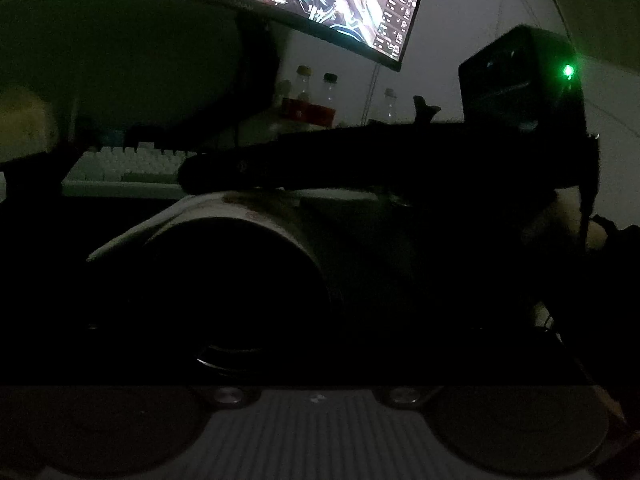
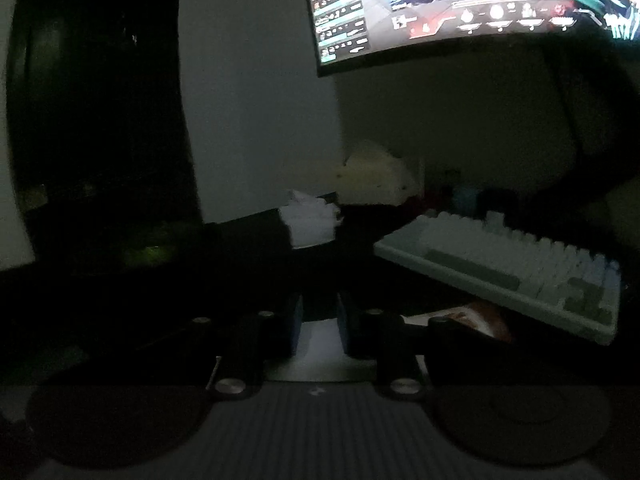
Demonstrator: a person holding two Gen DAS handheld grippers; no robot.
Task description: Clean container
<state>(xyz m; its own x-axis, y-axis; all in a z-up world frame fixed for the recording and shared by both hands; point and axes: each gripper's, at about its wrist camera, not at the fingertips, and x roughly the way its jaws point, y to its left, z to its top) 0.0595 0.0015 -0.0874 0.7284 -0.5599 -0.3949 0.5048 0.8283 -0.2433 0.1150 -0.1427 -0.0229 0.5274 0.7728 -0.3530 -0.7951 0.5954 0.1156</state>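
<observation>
Two right fingers (image 2: pixel 294 328) pinch white cloth (image 2: pixel 320 332); container (image 1: pixel 240 232) near; left fingers' state unclear.

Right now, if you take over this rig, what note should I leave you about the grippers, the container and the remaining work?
Left gripper: fingers lost in the dark, grip unclear. The container lies close before its camera, mouth toward it.
Right gripper: jaws narrow, something pale between the pads; it reaches across the container's top.
Done: cannot tell.
Left: a reddish stain on the rim.
Tissues lie beside the keyboard.
</observation>
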